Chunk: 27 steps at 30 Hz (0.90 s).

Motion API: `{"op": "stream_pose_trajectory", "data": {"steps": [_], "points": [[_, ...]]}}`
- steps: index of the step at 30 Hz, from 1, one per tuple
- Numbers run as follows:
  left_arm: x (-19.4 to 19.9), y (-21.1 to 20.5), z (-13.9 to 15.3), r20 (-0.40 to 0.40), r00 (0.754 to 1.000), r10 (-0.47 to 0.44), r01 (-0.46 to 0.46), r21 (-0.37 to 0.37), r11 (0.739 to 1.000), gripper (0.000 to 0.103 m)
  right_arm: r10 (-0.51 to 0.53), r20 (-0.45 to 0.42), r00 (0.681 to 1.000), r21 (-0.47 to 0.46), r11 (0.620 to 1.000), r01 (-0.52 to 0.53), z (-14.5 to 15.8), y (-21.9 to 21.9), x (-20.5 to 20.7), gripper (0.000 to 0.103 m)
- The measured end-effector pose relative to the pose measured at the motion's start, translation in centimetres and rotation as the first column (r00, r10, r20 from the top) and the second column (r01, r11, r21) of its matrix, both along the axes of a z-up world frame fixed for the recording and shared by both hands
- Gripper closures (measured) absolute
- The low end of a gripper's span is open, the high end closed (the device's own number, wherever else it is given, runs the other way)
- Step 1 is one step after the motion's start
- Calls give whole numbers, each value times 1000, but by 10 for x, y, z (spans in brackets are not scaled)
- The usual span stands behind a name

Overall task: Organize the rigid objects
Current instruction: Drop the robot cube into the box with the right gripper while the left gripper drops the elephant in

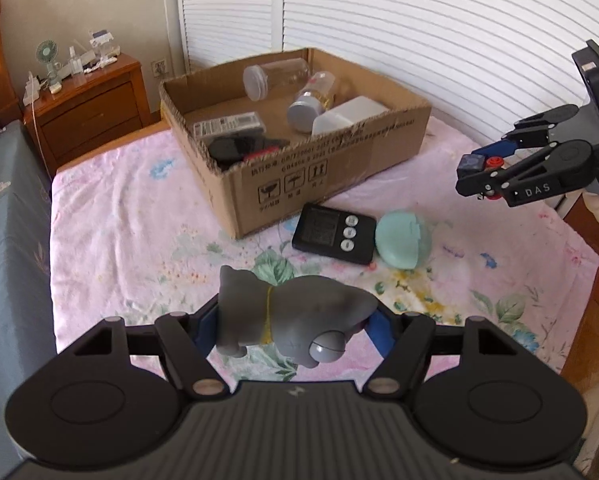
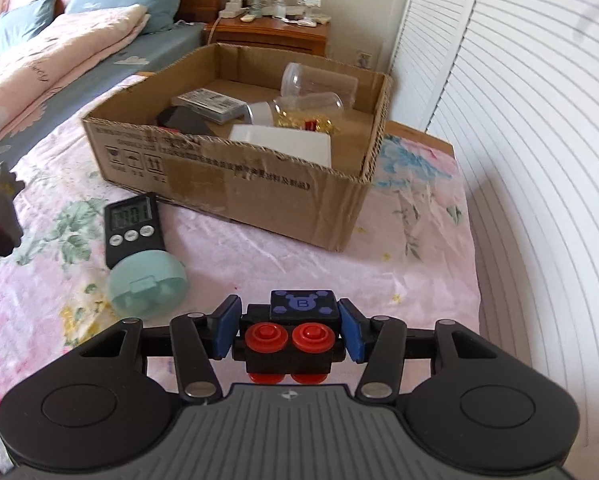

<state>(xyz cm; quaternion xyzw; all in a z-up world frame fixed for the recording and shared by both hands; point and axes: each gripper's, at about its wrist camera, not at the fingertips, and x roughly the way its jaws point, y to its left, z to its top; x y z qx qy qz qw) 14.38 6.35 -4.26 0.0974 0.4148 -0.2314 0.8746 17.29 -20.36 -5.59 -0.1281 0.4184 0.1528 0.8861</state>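
Bed with pink floral sheet [image 1: 111,216], open cardboard box [image 1: 331,168] resting on it, black digital timer [image 1: 333,234] just before the box, mint round case [image 1: 403,240] touching the timer

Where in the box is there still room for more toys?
In the box, bare floor shows along the right wall, beside the white tub, and in the far left corner behind the grey case. The middle is crowded with jars and dark things.

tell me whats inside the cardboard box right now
Inside the cardboard box: two clear jars on their sides, a white container, a flat grey labelled pack and dark items. The near wall hides the floor behind it.
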Motion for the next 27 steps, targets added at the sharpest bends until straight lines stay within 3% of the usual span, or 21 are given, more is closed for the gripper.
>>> {"op": "stream_pose_trajectory", "data": {"steps": [8,13,27], "points": [[16,-6,29,48,999,-26,25,9,1000,32,69,85,994,47,996,-73,44,14,12,46],[48,-14,49,94,995,-27,23,45,999,32,79,126,989,49,995,-86,63,24,40,46],[166,-43,53,79,997,15,-21,78,997,32,-22,74,997,107,994,14,58,19,146,46]]}}
